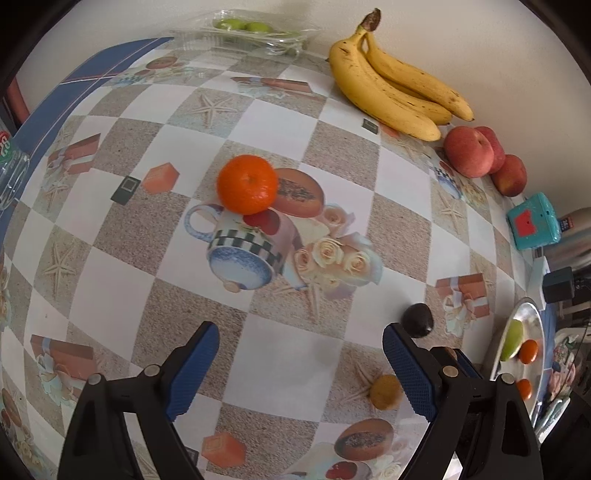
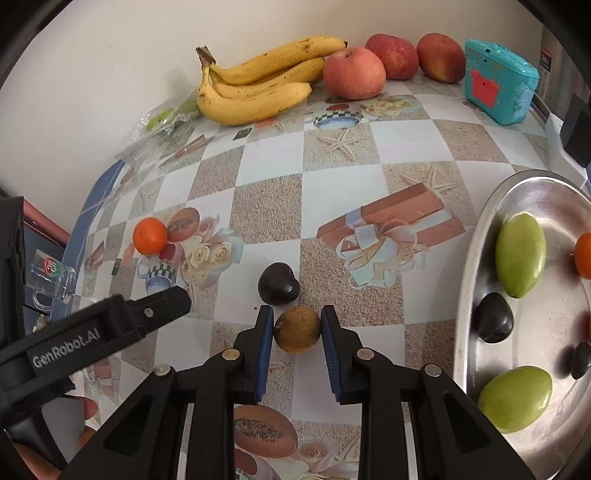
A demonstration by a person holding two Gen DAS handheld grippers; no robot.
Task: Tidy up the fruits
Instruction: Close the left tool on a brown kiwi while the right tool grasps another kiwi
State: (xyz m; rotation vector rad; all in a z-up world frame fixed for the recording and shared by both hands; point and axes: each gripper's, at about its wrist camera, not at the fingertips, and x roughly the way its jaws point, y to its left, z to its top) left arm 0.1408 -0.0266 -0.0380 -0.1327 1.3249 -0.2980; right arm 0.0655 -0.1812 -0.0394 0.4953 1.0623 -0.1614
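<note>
My right gripper (image 2: 297,314) is shut on a small round brown fruit (image 2: 297,330) that rests on the tablecloth, with a blue pad against each side. A dark plum (image 2: 277,283) lies just beyond it. To the right, the metal plate (image 2: 465,295) holds two green fruits (image 2: 521,254), a dark plum (image 2: 493,317) and small mandarins. My left gripper (image 1: 300,332) hangs open over the cloth with nothing between its pads. A mandarin (image 1: 246,184) lies ahead of it. The brown fruit (image 1: 386,391) and the plum (image 1: 417,319) show beside its right finger.
Bananas (image 2: 255,85) and three red apples (image 2: 354,74) lie along the back wall, with a teal toy box (image 2: 498,81) to their right. A clear plastic tray (image 1: 251,31) with green fruit sits at the back left. A glass mug (image 2: 51,280) stands at the left edge.
</note>
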